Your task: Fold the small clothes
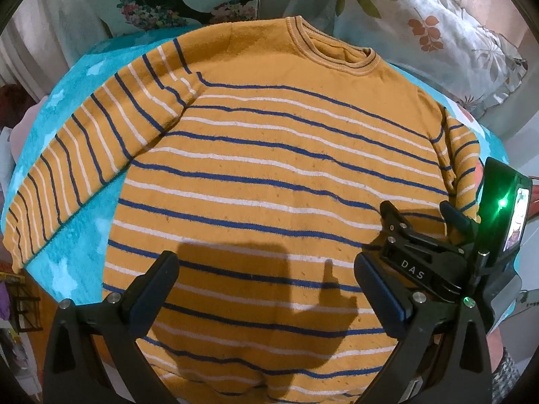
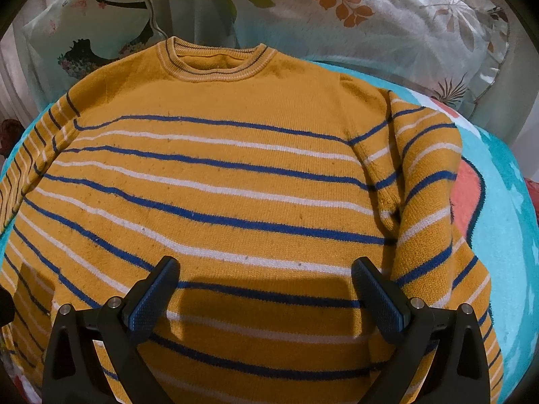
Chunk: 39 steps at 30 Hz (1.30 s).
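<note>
Sweaters: one, a mustard-yellow knit sweater (image 1: 269, 175) with blue and white stripes, lying flat and face up, spread ahead of and under both claws; its collar (image 1: 331, 47) points away from them.
Sleeves: two. In the left wrist view the left sleeve (image 1: 77, 168) stretches out straight to the left of the left claw. In the right wrist view the right sleeve (image 2: 434, 208) hangs down along the body, to the right of the right claw, rumpled near the armpit.
Blanket: one turquoise fleece blanket (image 1: 77, 222) under the sweater, showing on both sides of it; a coral patch (image 2: 468, 202) shows to the right of the right claw.
Pillows: two, beyond the collar. One carries a dark figure with flowers (image 1: 161, 3), the other a leaf print (image 1: 434, 30).
Left claw: the left gripper (image 1: 266, 289) hovers over the lower body of the sweater, fingers spread wide, nothing between them.
Right claw: the right gripper (image 2: 262, 289) also sits over the lower body, fingers wide apart and holding nothing. In the left wrist view it appears to the right of the left claw, near the right sleeve.
Shadows: dark shadows fall on the knit between the fingers of each claw.
Writing: the letters "DAS" (image 1: 412, 269) in white on the right claw's body, seen from the left wrist view.
Lights: two green lights on the right claw's housing (image 1: 502, 203).
</note>
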Available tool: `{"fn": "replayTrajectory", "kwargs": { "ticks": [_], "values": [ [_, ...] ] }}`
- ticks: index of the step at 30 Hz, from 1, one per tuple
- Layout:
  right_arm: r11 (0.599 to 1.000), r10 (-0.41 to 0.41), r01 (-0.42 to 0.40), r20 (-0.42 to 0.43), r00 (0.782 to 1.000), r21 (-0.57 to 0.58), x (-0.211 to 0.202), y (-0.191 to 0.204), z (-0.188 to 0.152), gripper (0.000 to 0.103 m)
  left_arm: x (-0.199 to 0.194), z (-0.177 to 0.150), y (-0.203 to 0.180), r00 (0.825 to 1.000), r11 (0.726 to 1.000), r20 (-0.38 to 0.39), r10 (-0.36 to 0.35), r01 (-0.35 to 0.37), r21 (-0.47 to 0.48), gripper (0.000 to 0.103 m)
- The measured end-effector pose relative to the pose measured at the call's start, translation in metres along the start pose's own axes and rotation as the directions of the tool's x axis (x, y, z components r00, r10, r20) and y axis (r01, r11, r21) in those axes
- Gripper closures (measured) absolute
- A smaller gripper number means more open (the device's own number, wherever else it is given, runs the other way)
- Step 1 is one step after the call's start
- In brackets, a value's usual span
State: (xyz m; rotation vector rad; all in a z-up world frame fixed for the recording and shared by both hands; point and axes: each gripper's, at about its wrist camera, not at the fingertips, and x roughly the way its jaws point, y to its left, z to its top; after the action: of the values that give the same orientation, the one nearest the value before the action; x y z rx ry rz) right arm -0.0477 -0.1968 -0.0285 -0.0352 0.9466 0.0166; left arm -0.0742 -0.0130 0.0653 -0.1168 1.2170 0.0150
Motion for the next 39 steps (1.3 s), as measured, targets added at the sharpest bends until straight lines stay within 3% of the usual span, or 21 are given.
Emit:
{"fn": "replayTrajectory", "kwargs": {
  "ticks": [39],
  "values": [
    [1.0, -0.016, 0.016, 0.044, 0.999, 0.007, -0.0007, 0.0024, -0.0044, 0.0, 0.0014, 0.0038, -0.0062, 0.998, 0.997, 0.045, 0.045, -0.048, 0.06, 0.0]
  ]
}}
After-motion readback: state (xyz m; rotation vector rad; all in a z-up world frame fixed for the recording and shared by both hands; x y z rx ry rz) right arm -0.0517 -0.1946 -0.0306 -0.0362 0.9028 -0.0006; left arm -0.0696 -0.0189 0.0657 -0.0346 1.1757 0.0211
